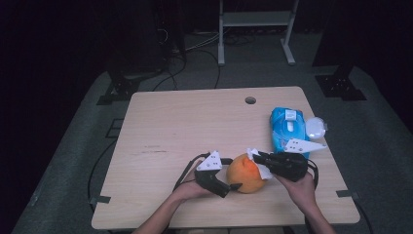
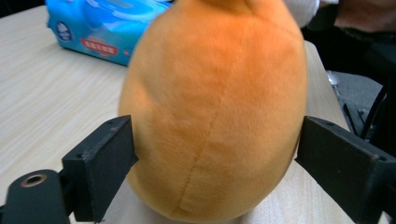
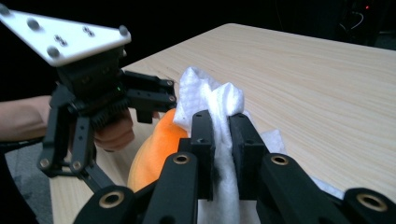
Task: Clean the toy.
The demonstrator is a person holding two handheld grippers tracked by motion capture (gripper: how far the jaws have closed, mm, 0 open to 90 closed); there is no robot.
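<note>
An orange plush toy (image 1: 245, 176) (image 2: 215, 93) rests on the wooden table (image 1: 185, 126) near its front edge. My left gripper (image 1: 230, 187) (image 2: 215, 149) stands open with one jaw on each side of the toy's lower body, close against the fabric without squeezing it. My right gripper (image 1: 256, 157) (image 3: 222, 126) is shut on a white wipe (image 3: 210, 93) and holds it against the top right of the toy (image 3: 154, 149). The left gripper (image 3: 149, 100), with its grey three-cornered plate, faces the right gripper from beyond the toy.
A blue pack of wet wipes (image 1: 287, 127) (image 2: 98, 28) lies at the table's right side, with a white round lid (image 1: 315, 127) beside it. A cable hole (image 1: 250, 100) is near the far edge. Both forearms come in from the front edge.
</note>
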